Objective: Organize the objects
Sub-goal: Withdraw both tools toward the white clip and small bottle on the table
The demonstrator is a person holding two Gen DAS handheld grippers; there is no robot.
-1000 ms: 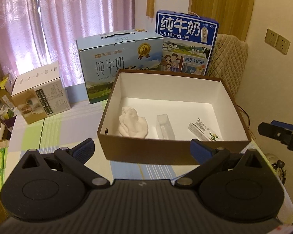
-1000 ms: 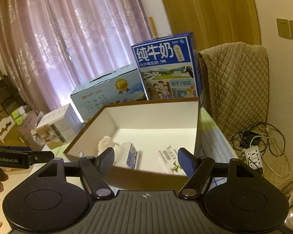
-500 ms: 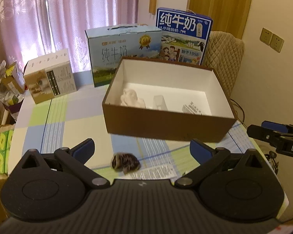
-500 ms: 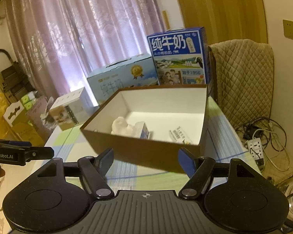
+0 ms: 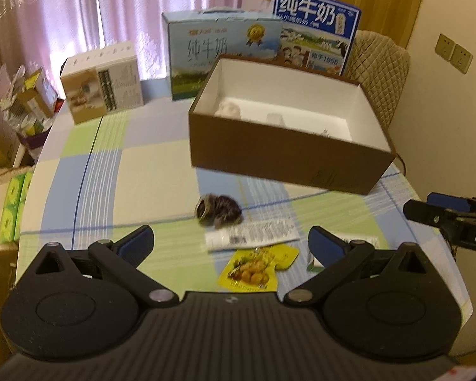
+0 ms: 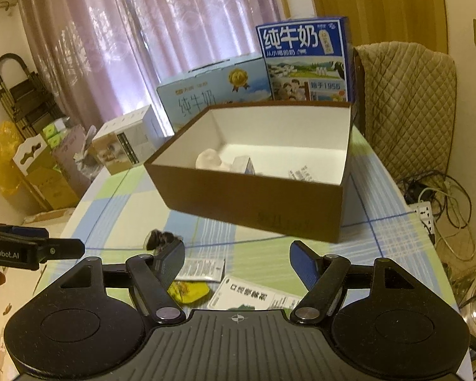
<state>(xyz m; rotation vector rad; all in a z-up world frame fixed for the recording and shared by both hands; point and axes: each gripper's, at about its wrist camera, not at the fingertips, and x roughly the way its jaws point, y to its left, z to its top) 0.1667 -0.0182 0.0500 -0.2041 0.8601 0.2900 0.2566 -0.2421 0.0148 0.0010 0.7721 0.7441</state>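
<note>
While both grippers hang above the checked table [image 5: 117,171], things lie so:
Left gripper [image 5: 230,241]: jaws wide, nothing between.
Right gripper [image 6: 238,258]: jaws apart, empty.
Box [image 5: 279,158]: open, mid-table, holding a white lump [image 6: 208,160] and small packs.
Loose items: dark bundle [image 5: 219,211], tube [image 5: 254,236], yellow sachet [image 5: 254,268], white packet [image 6: 254,295], all before the box.
Behind: two milk cartons [image 5: 222,47], a small carton [image 5: 103,81], a chair [image 6: 406,104].
</note>
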